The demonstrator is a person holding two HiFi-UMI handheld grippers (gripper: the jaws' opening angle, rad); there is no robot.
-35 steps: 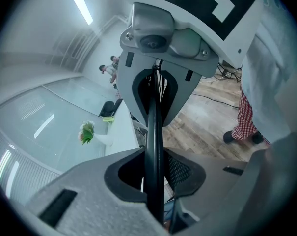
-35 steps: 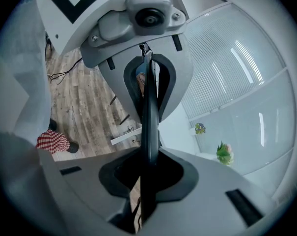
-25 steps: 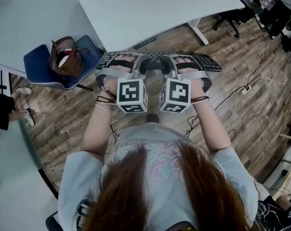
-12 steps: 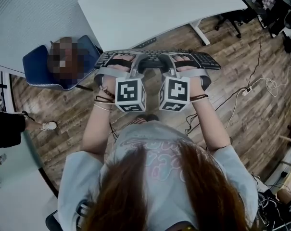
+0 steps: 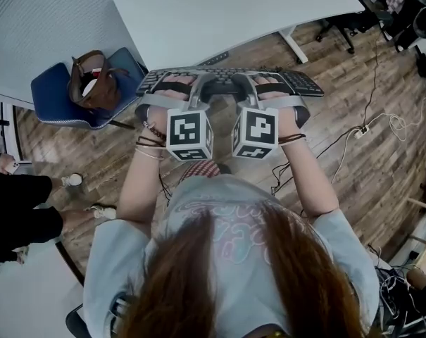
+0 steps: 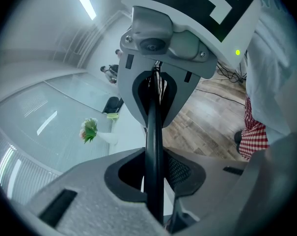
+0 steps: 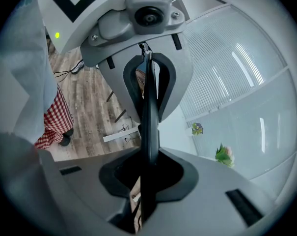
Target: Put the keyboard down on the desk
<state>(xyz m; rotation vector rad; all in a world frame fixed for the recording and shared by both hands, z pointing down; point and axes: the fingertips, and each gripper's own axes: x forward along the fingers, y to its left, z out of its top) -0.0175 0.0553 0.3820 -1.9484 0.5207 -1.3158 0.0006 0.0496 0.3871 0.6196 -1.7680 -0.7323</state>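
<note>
The keyboard [image 5: 225,84] is up in the air, just in front of the white desk [image 5: 227,13], over the wood floor [image 5: 367,167]. It is not on the desk yet. The left gripper [image 5: 176,90] squeezes its left half. The right gripper [image 5: 272,90] squeezes its right half. A blue chair [image 5: 54,94] with a brown bag [image 5: 93,83] sits beside the desk.
</note>
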